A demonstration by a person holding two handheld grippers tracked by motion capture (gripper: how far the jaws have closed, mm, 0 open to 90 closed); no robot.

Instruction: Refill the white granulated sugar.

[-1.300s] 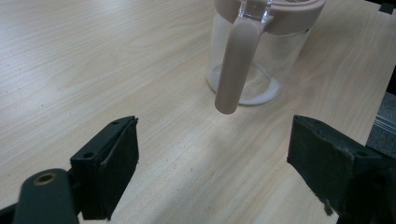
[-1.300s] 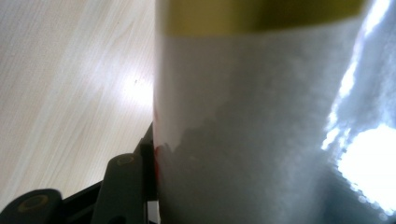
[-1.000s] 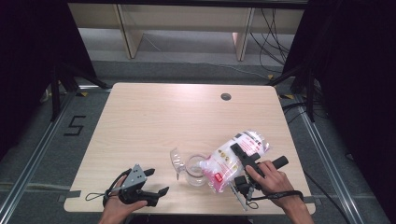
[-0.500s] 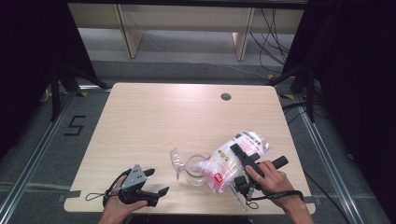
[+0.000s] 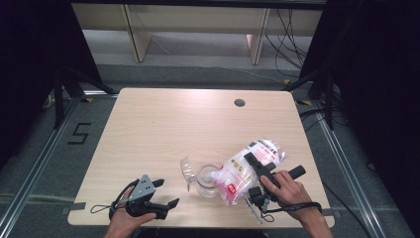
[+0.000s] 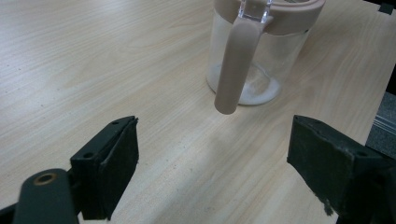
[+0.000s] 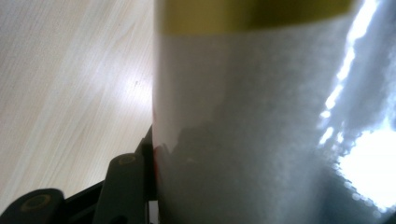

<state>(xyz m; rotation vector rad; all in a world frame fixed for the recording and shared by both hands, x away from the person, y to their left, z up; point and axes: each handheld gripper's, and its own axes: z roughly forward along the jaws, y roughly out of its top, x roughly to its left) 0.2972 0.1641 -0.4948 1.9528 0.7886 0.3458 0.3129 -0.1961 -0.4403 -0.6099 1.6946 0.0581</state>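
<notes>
Sugar or salt, some white grainy stuff, is going from a bag [image 5: 250, 166] into a clear jar [image 5: 207, 181]. The right tool [image 5: 253, 163] is clamped on the bag, which lies tipped with its open end just over the jar's mouth, a little way ahead of the tool. In the right gripper view the bag [image 7: 261, 126] presses against a black jaw. Looking along the left tool [image 6: 212, 168], the jar [image 6: 261, 51] stands just ahead, with only a thin white layer at its bottom. So I think the pouring has just begun and most is left. The left tool [image 5: 163, 194] rests on the surface [image 5: 163, 129] with its jaws wide apart, holding nothing. The jar's flip lid [image 5: 187, 171] is open.
</notes>
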